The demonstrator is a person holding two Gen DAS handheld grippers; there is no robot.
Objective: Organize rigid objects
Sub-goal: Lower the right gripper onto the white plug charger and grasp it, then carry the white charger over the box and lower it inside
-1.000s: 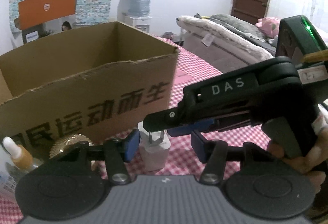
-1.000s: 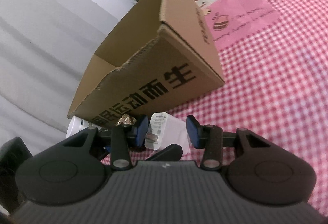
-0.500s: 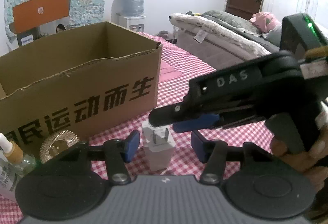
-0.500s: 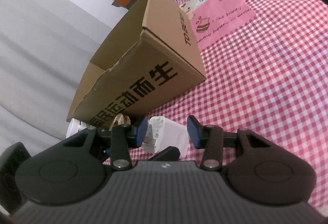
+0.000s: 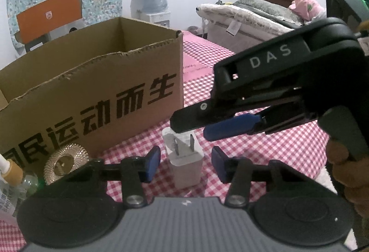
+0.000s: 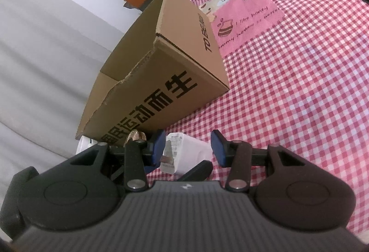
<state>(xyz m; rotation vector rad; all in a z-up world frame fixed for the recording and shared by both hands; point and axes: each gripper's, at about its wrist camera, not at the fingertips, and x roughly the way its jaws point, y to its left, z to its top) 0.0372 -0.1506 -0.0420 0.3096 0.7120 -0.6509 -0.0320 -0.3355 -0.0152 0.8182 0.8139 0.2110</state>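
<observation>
A white plug-in charger [image 5: 184, 157] stands on the red-checked cloth, prongs up. My left gripper [image 5: 185, 163] is open, its blue pads either side of the charger without touching. My right gripper [image 6: 188, 148] is open too, with the charger [image 6: 186, 152] between its pads; it shows from the side in the left wrist view [image 5: 233, 122], reaching in above the charger. An open cardboard box [image 5: 96, 85] with black printed characters stands just behind; it also shows in the right wrist view [image 6: 161, 81].
A round gold ribbed object [image 5: 65, 163] and a clear bottle with a tan cap [image 5: 12, 173] sit at the box's left front. A pink bear-print patch [image 6: 239, 19] lies on the cloth past the box. A bed [image 5: 253, 19] stands behind.
Both grippers have drawn back and risen a little, so the box looks farther off. The charger stays standing between both pairs of open pads.
</observation>
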